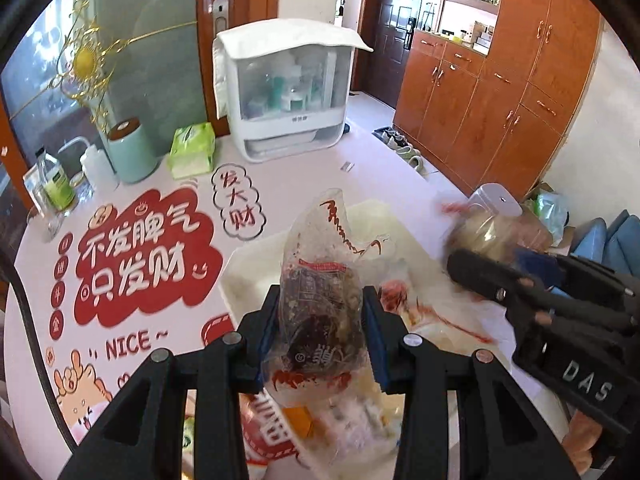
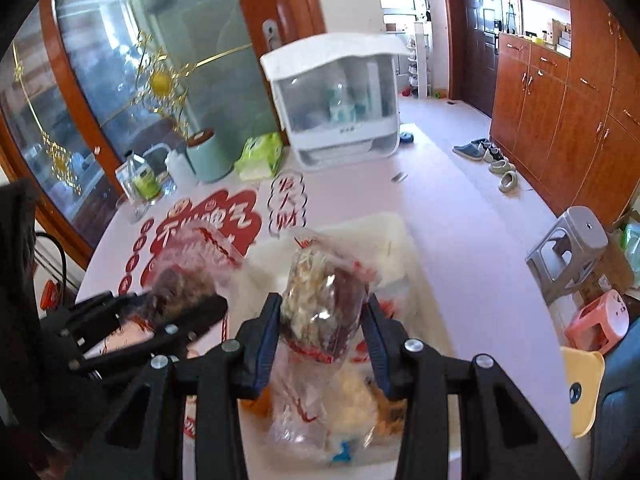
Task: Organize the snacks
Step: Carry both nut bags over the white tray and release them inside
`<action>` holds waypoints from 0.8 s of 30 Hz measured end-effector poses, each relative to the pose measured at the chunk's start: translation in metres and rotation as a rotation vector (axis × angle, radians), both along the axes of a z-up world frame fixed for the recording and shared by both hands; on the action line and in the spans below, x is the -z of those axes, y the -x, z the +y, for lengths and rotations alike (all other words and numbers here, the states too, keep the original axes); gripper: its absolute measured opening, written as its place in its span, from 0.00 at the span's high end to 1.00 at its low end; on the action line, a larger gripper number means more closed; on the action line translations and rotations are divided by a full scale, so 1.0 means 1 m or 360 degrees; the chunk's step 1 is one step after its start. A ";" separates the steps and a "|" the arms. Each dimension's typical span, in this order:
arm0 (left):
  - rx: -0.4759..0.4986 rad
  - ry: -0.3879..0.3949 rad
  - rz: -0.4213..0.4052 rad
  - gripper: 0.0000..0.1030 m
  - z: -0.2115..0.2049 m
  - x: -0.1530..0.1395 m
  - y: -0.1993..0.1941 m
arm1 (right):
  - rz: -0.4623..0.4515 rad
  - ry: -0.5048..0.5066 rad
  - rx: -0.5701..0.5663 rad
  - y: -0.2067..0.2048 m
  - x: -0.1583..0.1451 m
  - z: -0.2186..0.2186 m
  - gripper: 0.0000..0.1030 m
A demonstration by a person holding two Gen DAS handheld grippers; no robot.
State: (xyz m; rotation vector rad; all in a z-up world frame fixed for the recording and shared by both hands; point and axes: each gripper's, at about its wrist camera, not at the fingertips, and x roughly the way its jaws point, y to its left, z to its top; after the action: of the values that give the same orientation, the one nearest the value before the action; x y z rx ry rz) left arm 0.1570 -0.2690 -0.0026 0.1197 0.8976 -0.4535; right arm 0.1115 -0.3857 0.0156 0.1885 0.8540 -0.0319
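My left gripper (image 1: 320, 300) is shut on a clear snack bag with dark contents (image 1: 316, 280), held upright above a white tray (image 1: 248, 264). My right gripper (image 2: 322, 308) is shut on a second clear snack bag with pale and dark pieces (image 2: 320, 292), also above the white tray (image 2: 384, 232). The right gripper shows in the left wrist view (image 1: 480, 268) at the right, blurred. The left gripper shows in the right wrist view (image 2: 188, 312) at the left with its bag (image 2: 188, 268). More snack packets (image 1: 272, 428) lie under the grippers, blurred.
The table (image 1: 304, 176) has a red printed cover. At its back stand a white cabinet box (image 1: 288, 88), a green tissue pack (image 1: 192, 148), a mint canister (image 1: 130, 148) and bottles (image 1: 56, 184). Stools (image 2: 568, 252) and shoes (image 2: 492, 160) are on the floor at the right.
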 end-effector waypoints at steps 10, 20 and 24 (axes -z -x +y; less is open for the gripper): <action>-0.0122 -0.0192 -0.0014 0.56 -0.042 0.022 -0.052 | 0.0032 0.0047 0.0008 -0.059 0.007 -0.031 0.68; -0.0189 -0.0277 0.0062 0.10 -0.040 0.045 -0.071 | 0.0099 0.0011 0.0038 -0.067 0.027 -0.049 0.68; -0.0232 -0.0220 0.0087 0.10 -0.028 0.044 -0.070 | 0.0126 0.0009 0.0040 -0.062 0.035 -0.053 0.68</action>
State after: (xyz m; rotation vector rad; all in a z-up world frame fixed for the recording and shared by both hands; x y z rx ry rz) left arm 0.2274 -0.2973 -0.0468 0.1678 0.9845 -0.2598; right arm 0.1739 -0.4391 -0.0192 0.1934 0.9306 -0.0657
